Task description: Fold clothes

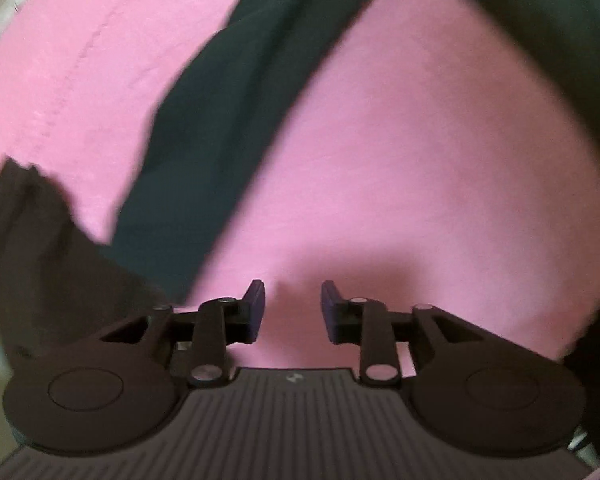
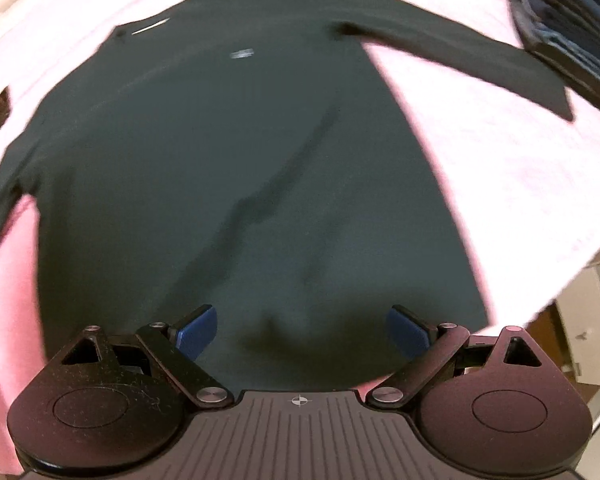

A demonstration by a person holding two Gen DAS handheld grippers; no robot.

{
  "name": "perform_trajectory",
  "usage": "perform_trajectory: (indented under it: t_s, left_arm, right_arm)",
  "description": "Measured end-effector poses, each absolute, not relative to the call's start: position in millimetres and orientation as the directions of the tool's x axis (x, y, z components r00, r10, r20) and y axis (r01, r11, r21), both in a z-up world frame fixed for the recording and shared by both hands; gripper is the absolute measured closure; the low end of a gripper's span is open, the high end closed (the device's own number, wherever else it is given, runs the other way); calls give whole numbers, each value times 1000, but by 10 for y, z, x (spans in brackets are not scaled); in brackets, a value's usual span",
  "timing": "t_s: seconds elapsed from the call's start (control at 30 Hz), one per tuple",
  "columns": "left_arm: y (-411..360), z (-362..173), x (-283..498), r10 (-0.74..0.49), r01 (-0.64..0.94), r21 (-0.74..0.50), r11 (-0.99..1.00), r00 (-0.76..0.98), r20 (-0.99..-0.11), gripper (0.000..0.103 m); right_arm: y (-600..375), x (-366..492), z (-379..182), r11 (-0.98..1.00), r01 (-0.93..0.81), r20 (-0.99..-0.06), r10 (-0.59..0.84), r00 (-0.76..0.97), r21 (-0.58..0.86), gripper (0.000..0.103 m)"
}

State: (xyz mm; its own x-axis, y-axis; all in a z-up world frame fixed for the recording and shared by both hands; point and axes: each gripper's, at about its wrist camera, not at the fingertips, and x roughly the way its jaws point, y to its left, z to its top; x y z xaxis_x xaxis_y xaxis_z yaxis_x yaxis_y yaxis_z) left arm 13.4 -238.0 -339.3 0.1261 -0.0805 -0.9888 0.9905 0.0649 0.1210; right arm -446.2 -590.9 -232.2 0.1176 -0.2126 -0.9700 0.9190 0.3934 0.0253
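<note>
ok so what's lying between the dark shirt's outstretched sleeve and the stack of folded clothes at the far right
Nothing separates them. In the right wrist view the sleeve runs over bare pink cloth, and its cuff end reaches the folded stack; blur hides whether they touch.

Dark green long-sleeved shirt (image 2: 228, 168) with small white chest mark, centre frame, on plain pink cloth (image 2: 480, 152). Navy and dark blue folded stack (image 2: 572, 32) at upper right. Blue pads (image 2: 198, 334) on black right gripper (image 2: 302, 334); darker, purplish pads (image 1: 256, 312) on black left gripper (image 1: 293, 312).
</note>
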Motion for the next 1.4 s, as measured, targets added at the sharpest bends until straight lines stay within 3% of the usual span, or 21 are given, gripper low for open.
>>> perform_trajectory:
  t_s: [0.27,0.5,0.6,0.67,0.73,0.77,0.8,0.83,0.93,0.97,1.07,1.23,1.4]
  left_arm:
    - [-2670,-3312,-959,-169,961,-169,221,-133,-977,65]
    - [-3005,-3343,-1761,-174,952,-87,294,-36,-984,62]
    - [-3077,-3393,-1910,-160,943,-77,325,-25,-987,62]
    - [-3096,-3450,-1960,-145,939,-76,335,-29,-989,61]
    - [-3116,-3507,-2009,-129,935,-76,346,-32,-991,57]
    - [-3126,-3535,-2034,-122,933,-75,351,-34,-992,56]
    - [-3136,-3563,-2059,-114,931,-75,356,-36,-993,55]
    - [-3145,-3592,-2084,-106,929,-74,361,-38,-994,55]
    - [-3169,-3677,-2151,-87,923,-75,378,-46,-995,55]
    - [-3161,-3703,-2151,-93,917,-88,390,-56,-994,57]
    - [-3144,-3674,-2158,-114,912,-123,391,-85,-990,92]
    - [-3007,-3313,-2201,-145,936,-137,325,-94,-985,98]
    - [-2829,-3264,-2246,-139,931,-164,328,-124,-983,97]
  right_arm:
    - [-6542,-5584,-2584,382,917,-977,-123,173,114,9]
    - [-6830,-5971,-2991,509,820,-959,40,281,262,10]
    - [-6885,-6065,-3135,503,799,-939,90,331,330,43]
    - [-6858,-6104,-3223,496,795,-934,108,341,348,44]
    - [-6797,-6093,-3271,511,785,-933,125,337,352,66]
    - [-6762,-6088,-3272,519,784,-937,119,328,340,67]
    - [-6732,-6086,-3274,525,784,-941,113,320,330,75]
    - [-6738,-6098,-3281,517,791,-942,113,316,328,91]
    - [-6737,-6107,-3244,504,802,-945,118,305,322,97]
    - [-6738,-6096,-3206,508,801,-947,118,299,317,98]
    - [-6748,-6057,-2967,557,779,-955,110,275,288,99]
    - [-6813,-6300,-2626,619,769,-986,66,152,160,100]
    - [-6807,-6408,-2855,608,789,-996,60,73,94,103]
